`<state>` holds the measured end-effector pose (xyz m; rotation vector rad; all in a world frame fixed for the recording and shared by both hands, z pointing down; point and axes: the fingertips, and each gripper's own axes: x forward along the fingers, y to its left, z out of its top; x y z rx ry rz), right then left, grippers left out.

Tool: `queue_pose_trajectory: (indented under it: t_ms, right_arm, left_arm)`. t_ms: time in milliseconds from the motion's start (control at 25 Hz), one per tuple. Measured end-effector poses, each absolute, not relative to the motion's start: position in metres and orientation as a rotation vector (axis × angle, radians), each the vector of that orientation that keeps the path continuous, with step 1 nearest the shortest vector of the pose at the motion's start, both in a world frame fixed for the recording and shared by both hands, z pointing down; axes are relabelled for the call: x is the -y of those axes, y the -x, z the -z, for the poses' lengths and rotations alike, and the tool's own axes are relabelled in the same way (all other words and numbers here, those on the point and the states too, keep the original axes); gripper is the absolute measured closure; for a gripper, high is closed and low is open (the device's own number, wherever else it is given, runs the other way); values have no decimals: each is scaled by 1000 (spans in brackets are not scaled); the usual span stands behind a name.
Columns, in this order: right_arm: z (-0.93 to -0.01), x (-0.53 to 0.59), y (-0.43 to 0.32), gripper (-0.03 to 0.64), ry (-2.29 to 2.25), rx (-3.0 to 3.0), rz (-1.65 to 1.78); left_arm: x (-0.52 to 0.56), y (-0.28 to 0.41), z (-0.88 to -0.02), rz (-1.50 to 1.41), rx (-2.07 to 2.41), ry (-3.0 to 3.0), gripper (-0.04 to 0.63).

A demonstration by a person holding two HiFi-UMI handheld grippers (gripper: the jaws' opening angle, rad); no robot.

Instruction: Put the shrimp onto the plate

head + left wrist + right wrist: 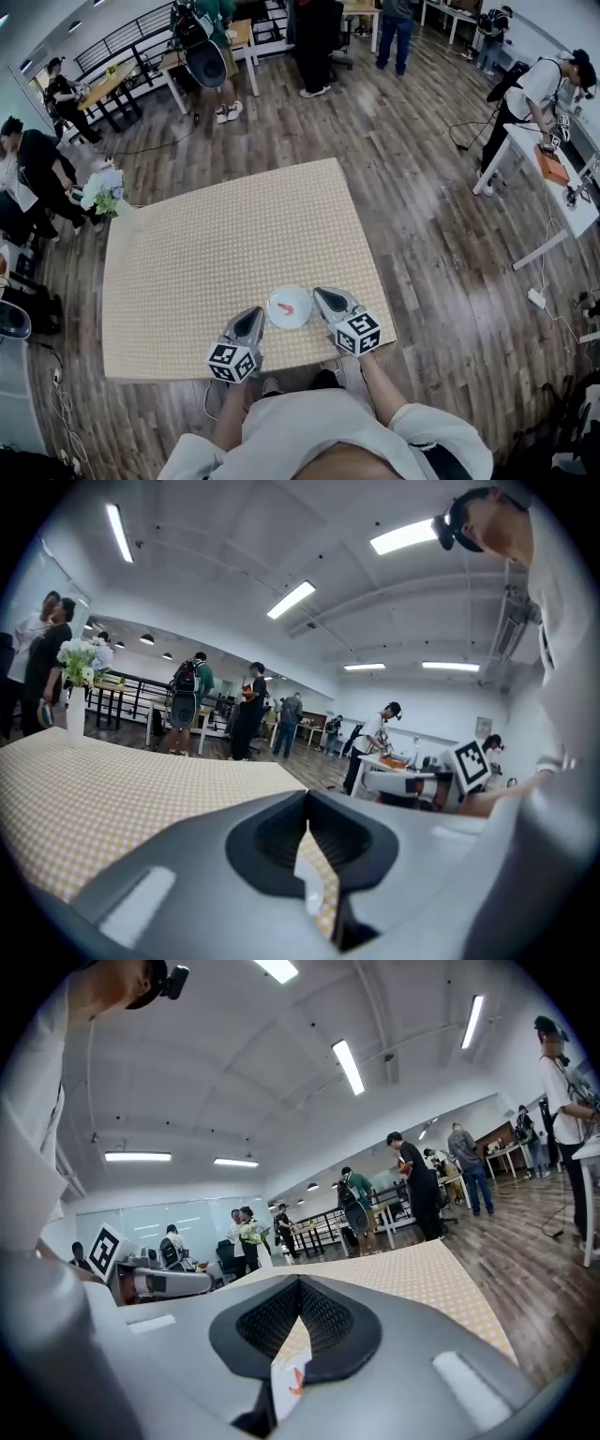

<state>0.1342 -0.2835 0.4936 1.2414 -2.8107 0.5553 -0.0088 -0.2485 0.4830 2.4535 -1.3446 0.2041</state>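
Shrimp (287, 308) lies on the plate (276, 319), roughly mid-dish, so the task looks done from how things sit. The plate is near the front edge of the worktop (216, 253), between the two tools.

Left tool (254, 313): jaws together, tips meeting, nothing in them. Right tool (320, 293): jaws together too, empty. In the right gripper view the shrimp (296, 1382) shows only as an orange fleck below the closed tips, on the plate and not held. Both tools are just beside the plate; can't tell if either touches the rim.

Handling, as a judgement:
- The shrimp is small and light, likely a toy or plastic piece, with a curved body.
- It is probably smooth and may slip or pop out under a hard pinch.
- The best hold is across the thick middle of the curve, not the thin tail.
- The plate is small, white and shallow. It looks light, so a nudge would likely slide it on the cloth.

Surface: a tan checked cloth or mat covers the worktop. It is flat and looks grippy enough. Apart from the plate it carries only a vase of flowers (105, 192) at the far left corner, well apart.

Room: open workshop with a wood-plank floor (422, 216) and ceiling strip lights. Several people stand at other tables in the background. A white table (562, 202) is off to the right, with cables on the floor near it.
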Motion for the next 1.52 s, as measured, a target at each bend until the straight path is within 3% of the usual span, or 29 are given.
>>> queue_pose_trajectory:
  t_ms: [480,1080,1520]
  right_arm:
    - [-453,231,-95,618,-1405,2799,-332]
    - [-446,54,58,618,-1523,2666,-272]
    - [-432,-19,36,620,-1608,2528,-211]
  left_arm:
    - [203,57,-469,-129,1265,-2536,586]
    - [51,176,-462,-45,1012,-2647,586]
    - [-3,156,-439,-29,923,-2691,586]
